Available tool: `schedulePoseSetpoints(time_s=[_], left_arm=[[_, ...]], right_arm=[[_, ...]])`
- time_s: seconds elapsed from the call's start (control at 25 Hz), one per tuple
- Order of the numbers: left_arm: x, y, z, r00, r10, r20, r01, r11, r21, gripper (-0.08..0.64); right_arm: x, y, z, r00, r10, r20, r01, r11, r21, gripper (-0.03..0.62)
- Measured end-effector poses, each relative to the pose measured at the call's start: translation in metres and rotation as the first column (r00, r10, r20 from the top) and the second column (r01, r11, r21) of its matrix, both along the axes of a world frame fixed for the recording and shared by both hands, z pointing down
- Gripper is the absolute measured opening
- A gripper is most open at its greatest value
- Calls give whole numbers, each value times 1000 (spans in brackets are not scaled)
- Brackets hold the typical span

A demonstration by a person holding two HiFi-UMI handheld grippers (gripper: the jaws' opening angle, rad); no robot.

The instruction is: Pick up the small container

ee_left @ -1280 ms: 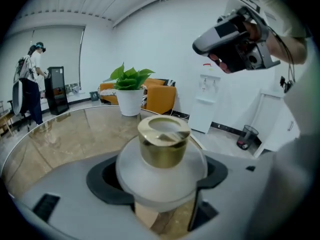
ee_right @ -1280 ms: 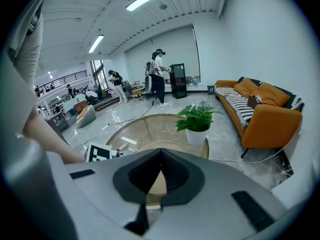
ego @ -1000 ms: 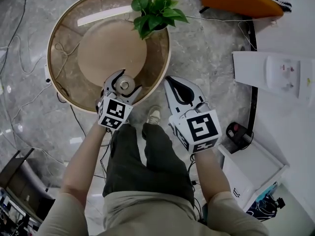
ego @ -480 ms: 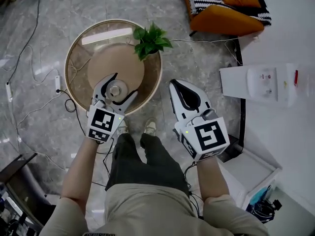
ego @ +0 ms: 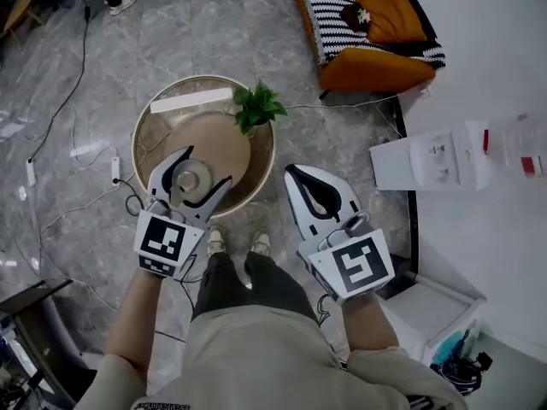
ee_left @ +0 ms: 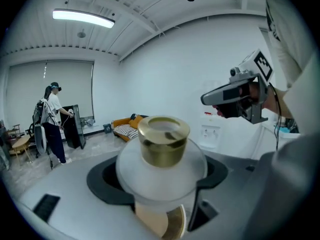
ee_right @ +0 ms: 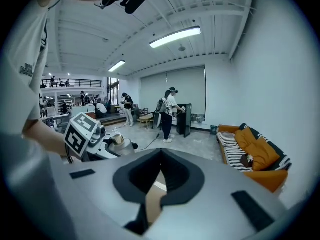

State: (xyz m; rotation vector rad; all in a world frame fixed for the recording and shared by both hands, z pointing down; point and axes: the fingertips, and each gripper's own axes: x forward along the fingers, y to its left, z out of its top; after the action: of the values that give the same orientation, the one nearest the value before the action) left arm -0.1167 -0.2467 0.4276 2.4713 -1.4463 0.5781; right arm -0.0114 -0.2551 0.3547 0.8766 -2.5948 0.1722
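Observation:
The small container [ego: 190, 178], a frosted white jar with a gold lid [ee_left: 162, 140], is held in the air above the near edge of the round table [ego: 266, 162]. My left gripper [ego: 205, 169] is shut on it, its jaws hugging the jar's body. To the right, over the floor, my right gripper [ego: 294, 174] is shut with nothing in it; its jaws meet at the tips [ee_right: 160, 153]. The right gripper view shows the left gripper [ee_right: 85, 134] and the jar [ee_right: 118, 140] at its left.
A potted green plant [ego: 257, 105] stands at the table's far rim. An orange sofa [ego: 376, 24] lies beyond, a white water dispenser [ego: 432, 156] to the right. Cables [ego: 77, 195] trail over the marble floor. People [ee_right: 169, 109] stand far back in the room.
The table has shrunk and drifted farther below as the view rose. My left gripper has stayed shut on the container and come up with it. The right gripper has stayed shut.

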Motion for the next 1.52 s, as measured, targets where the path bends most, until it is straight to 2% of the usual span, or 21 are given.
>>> schedulePoseSetpoints(time_s=[0.24,0.44,0.56,0.8,1.12,1.52], left_arm=[[-1,34,-72,999,1,32,-3,998,70,341],[-6,62,-105,1000,0,15,-1,994,113,341],[-16,75,-113,998,5,63,-12,994,108,341],[-22,102,-130,999,-26,26,24,995,95,341],[-16,136,-124,999,-26,48,22,997,67,341],[-24,152,-122,998,-34,48,31,998,62,341]], right_arm=[[-5,24,-52,998,-47,40,45,998,46,-5],[-4,36,-81,994,-57,93,49,995,83,-5],[-4,42,-95,994,-62,90,52,993,101,-5],[-10,68,-106,993,-87,80,79,991,104,-5],[-19,103,-105,987,-146,72,139,986,95,-5],[-25,114,-101,990,-134,52,129,987,91,-5]])
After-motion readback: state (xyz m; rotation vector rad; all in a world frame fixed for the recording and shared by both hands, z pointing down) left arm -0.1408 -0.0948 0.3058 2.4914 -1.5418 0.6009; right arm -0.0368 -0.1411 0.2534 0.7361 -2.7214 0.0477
